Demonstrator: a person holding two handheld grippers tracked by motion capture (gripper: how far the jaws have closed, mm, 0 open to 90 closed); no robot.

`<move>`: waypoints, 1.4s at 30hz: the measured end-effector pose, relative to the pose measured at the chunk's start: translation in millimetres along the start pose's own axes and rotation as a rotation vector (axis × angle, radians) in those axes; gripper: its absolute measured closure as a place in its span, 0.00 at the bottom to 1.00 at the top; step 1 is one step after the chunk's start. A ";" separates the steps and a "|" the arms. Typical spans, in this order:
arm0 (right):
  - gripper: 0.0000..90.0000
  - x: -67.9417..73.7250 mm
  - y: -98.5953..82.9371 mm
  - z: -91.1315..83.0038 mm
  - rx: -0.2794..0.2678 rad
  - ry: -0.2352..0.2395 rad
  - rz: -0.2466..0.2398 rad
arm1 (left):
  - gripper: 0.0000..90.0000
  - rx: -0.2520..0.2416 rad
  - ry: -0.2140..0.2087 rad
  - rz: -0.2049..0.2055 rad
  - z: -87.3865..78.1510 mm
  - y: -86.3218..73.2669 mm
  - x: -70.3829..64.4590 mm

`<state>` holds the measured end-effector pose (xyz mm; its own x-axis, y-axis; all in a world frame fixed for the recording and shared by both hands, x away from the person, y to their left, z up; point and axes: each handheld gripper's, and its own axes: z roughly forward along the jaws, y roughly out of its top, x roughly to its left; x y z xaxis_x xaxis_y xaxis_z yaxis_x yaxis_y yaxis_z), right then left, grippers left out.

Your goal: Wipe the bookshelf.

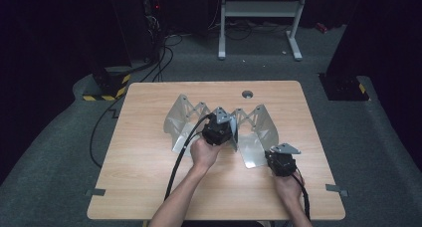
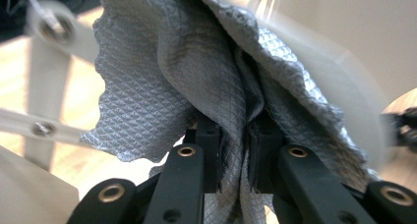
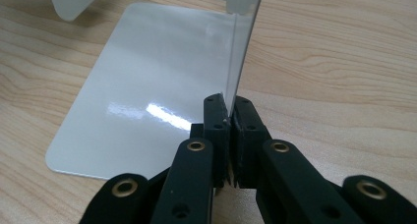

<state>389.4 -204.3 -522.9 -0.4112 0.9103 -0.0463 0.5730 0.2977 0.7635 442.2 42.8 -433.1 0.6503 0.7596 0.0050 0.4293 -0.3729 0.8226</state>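
My left tongs are clamped on a bunched grey cloth, pressed against the folding white panel rack ahead. My right tongs grip the upright edge of one panel, steadying it. Judgement: wipe with short strokes, keeping the rack braced. A flat panel lies left of my right tongs; hinged struts crowd the cloth.

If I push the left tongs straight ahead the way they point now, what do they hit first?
Probably nothing new: the left tongs are already shut on the grey cloth, which bunches ahead of them. Beyond it looks like the folding plastic rack, but depth is unclear.
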 end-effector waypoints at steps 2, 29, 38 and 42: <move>0.97 0.0 0.0 0.0 0.000 0.000 -0.001 | 0.87 -0.009 0.000 0.013 -5.1 1.1 -3.1; 0.97 0.4 0.1 0.2 0.003 -0.002 -0.002 | 0.87 0.136 -0.016 -0.008 32.4 -35.2 -6.6; 0.97 0.3 0.1 0.2 0.003 -0.001 -0.002 | 0.87 0.200 -0.017 -0.009 50.3 -48.9 -5.3; 0.97 0.1 0.1 0.2 0.003 0.001 0.000 | 0.87 0.199 -0.025 -0.005 46.3 -47.6 -5.7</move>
<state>389.6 -204.2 -523.0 -0.4120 0.9101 -0.0454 0.5755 0.2985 0.7614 447.1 31.5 -498.6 0.6621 0.7492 -0.0151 0.5464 -0.4690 0.6939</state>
